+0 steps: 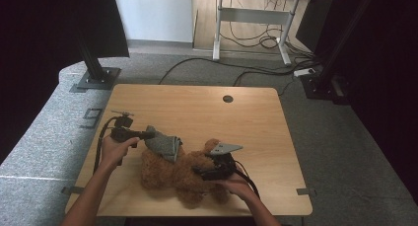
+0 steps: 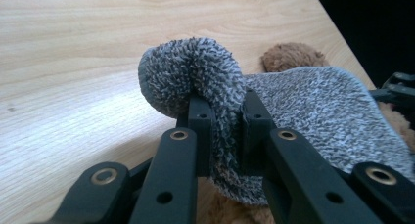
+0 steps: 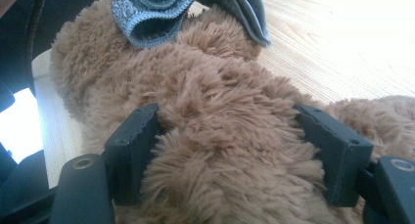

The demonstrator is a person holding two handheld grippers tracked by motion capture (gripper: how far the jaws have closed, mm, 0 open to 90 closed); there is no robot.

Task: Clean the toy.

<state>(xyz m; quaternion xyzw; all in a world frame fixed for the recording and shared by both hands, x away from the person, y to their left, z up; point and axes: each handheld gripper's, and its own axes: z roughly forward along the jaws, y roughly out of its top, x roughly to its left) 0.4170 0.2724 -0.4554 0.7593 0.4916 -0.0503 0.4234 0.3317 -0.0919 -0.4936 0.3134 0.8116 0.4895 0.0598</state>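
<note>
Brown plush bear (image 1: pixel 180 174) lies on wooden bench (image 1: pixel 246 122), near front edge. Left tongs (image 2: pixel 222 131) clamp grey fuzzy cloth (image 2: pixel 298 121) draped over bear. Right tongs (image 3: pixel 235 155) spread wide, jaws pressed against bear's fur.

This looks like a lab or office room set up for recording. A light wooden table (image 1: pixel 197 112) with a round cable hole (image 1: pixel 227 98) stands on grey carpet (image 1: pixel 44 127). 2 black metal posts rise from bolted base plates, 1 at the left (image 1: pixel 96 70) and 1 at the right (image 1: pixel 328 70), with dark curtains or panels hanging beside them. Behind, a height-adjustable desk (image 1: pixel 256 18) on a white frame stands against a pale wall (image 1: pixel 153 14), and loose black cables (image 1: pixel 256 41) run across the floor to a power strip (image 1: pixel 305 71).
</note>
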